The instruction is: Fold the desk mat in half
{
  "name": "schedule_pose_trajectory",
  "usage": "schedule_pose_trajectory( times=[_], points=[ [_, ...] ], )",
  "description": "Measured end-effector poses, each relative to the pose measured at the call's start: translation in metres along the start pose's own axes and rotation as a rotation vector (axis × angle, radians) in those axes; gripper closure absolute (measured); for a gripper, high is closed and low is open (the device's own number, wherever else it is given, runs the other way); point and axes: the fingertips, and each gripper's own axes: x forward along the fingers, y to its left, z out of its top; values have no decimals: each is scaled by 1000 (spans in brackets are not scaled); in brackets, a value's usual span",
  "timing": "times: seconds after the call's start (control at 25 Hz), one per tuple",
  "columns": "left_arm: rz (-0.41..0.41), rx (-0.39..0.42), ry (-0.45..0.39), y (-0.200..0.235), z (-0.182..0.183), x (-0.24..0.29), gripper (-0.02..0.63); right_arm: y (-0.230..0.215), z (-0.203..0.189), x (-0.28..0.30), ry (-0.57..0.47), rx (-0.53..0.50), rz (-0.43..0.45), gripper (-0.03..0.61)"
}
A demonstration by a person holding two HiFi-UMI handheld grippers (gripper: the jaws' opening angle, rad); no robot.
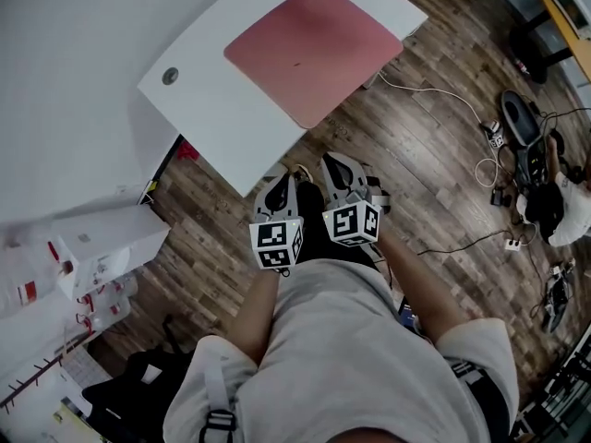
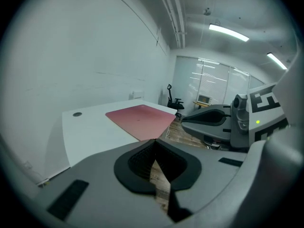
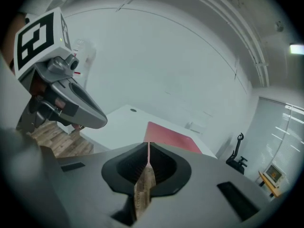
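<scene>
Nearest, the left gripper [image 2: 154, 144] and right gripper [image 3: 148, 148] are held side by side above the wood floor [image 1: 425, 164], each with jaws clenched on nothing. Beyond, the pink desk mat [image 1: 314, 49] is seen flat on the white desk [image 1: 212, 109]. Folding is judged not yet begun.

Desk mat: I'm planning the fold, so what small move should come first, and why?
The desk mat lies flat, unfolded on the white desk; the left gripper and right gripper are shut, empty, short of it. So probably reach forward to its near edge, opening both.
</scene>
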Motion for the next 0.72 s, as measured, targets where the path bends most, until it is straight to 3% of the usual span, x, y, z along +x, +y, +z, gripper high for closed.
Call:
schedule_pose_trajectory(
  times=[0.48,0.6,0.72],
  points=[
    [23,-49,112,48,-31,53,601,16,-52,82,127,-296,88,534],
    [20,-54,138,54,-38,62,601,21,-69,104,172,-390,120,455],
    [25,-66,159,59,-44,67,601,21,-87,120,213,-462,138,440]
  ],
)
